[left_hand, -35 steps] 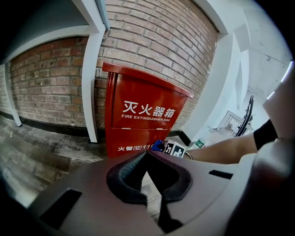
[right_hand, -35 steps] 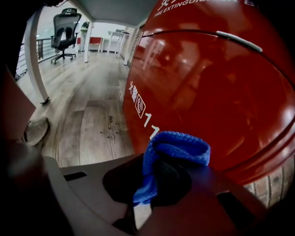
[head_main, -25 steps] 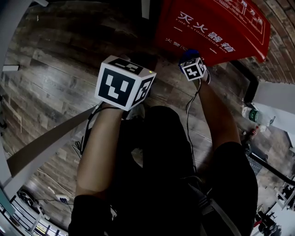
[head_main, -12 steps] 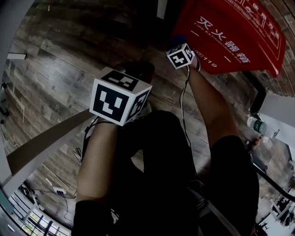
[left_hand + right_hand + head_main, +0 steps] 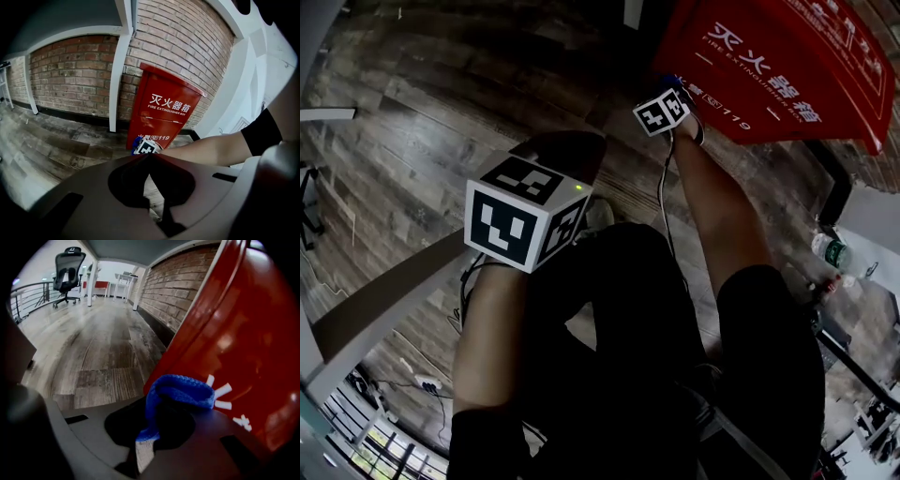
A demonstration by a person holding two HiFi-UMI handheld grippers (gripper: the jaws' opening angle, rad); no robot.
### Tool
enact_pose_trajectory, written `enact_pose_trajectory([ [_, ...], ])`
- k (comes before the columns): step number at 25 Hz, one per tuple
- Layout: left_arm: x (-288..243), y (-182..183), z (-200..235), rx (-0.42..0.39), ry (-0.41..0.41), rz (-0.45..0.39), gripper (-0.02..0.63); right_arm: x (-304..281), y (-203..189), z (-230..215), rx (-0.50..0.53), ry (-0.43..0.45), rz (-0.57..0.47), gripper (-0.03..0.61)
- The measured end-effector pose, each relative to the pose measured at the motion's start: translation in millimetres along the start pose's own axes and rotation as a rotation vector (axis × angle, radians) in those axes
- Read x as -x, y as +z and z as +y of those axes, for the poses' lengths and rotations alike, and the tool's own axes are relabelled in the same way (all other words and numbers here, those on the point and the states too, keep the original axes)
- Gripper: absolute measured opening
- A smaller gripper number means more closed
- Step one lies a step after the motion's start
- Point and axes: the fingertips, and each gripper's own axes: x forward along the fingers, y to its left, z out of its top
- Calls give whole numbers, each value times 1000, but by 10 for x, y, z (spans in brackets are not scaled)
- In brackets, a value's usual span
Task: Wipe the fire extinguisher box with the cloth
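The red fire extinguisher box [image 5: 787, 66] stands against a brick wall, its front printed with white lettering. My right gripper [image 5: 667, 94] is at the lower left corner of that front, shut on a blue cloth [image 5: 180, 390]. In the right gripper view the cloth bulges out of the jaws and lies against the box [image 5: 234, 333]. My left gripper [image 5: 581, 145] hangs back over the wooden floor, jaws shut with nothing between them. From the left gripper view I see the box [image 5: 164, 112], the right gripper's marker cube [image 5: 146, 147] and a bit of the cloth [image 5: 136, 142].
A white pillar [image 5: 119, 70] rises just left of the box, in front of the brick wall [image 5: 70, 70]. An office chair [image 5: 68, 268] and a railing [image 5: 28, 296] are far down the wooden floor. A plastic bottle [image 5: 828, 249] lies at my right.
My right gripper has slid the cloth leftward along the bottom of the box's front to its lower left corner. The left gripper has sunk slightly in the head view.
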Motion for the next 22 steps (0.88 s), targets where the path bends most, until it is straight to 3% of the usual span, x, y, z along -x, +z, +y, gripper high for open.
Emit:
enact_pose_trajectory([
  [5, -102, 84, -122, -26, -6, 7, -6, 182, -557, -165, -8, -3, 24, 41],
  [11, -266, 148, -408, -91, -44, 31, -6, 464, -1401, -509, -98, -53, 87, 41],
  [17, -409, 434, -701, -115, -77, -29, -6, 777, -2136, -848, -220, -127, 153, 41],
  [19, -484, 551, -850, -122, -108, -48, -6, 932, -2187, -933, -245, -156, 121, 41],
  [22, -638, 677, -1077, -152, -153, -52, -6, 1292, -2007, -1031, -324, -177, -24, 41],
])
